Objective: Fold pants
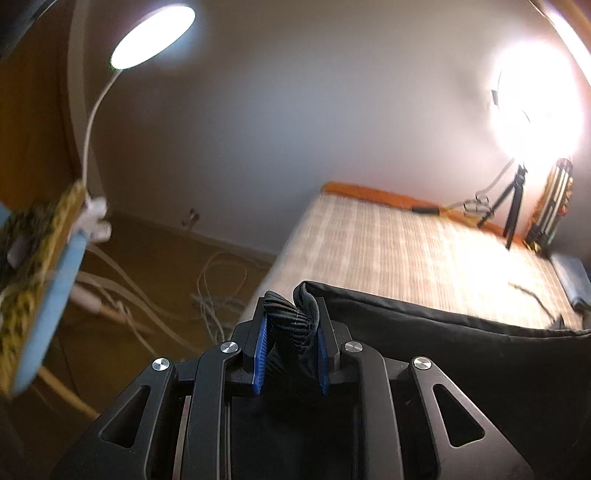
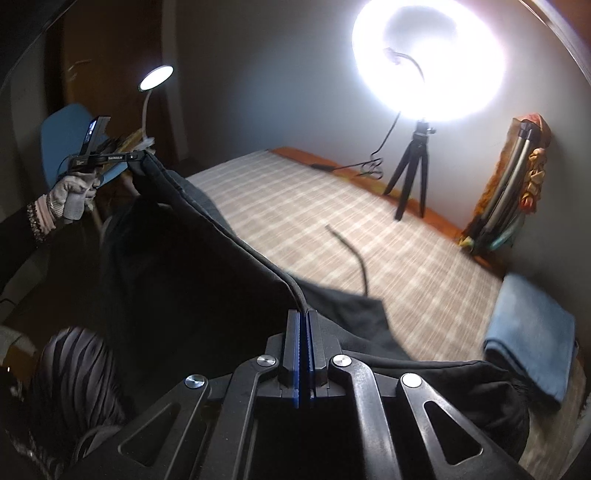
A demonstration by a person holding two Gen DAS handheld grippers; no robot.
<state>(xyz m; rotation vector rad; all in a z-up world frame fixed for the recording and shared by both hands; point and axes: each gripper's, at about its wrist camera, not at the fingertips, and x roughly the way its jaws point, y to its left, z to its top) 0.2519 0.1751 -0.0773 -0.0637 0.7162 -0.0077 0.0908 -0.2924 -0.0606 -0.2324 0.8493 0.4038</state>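
In the left wrist view, the left tool [image 1: 290, 317] grips a bunched, ribbed corner of the black pants [image 1: 443, 350] between its blue pads [image 1: 260, 350], and the taut edge of the cloth runs off to the right above the bed [image 1: 388, 251], with a small lamp [image 1: 153, 35] at upper left and a ring light [image 1: 539, 107] glaring at right. In the right wrist view, the right tool [image 2: 303, 325] is pinched nearly closed on the pants' thin seam edge, and the fabric hangs like a sheet up to the left tool [image 2: 136, 157], raised in a gloved hand [image 2: 72, 194]; part of the cloth drapes on the striped bed [image 2: 332, 206] near a folded blue towel [image 2: 532, 332] and the ring light's tripod [image 2: 413, 173].
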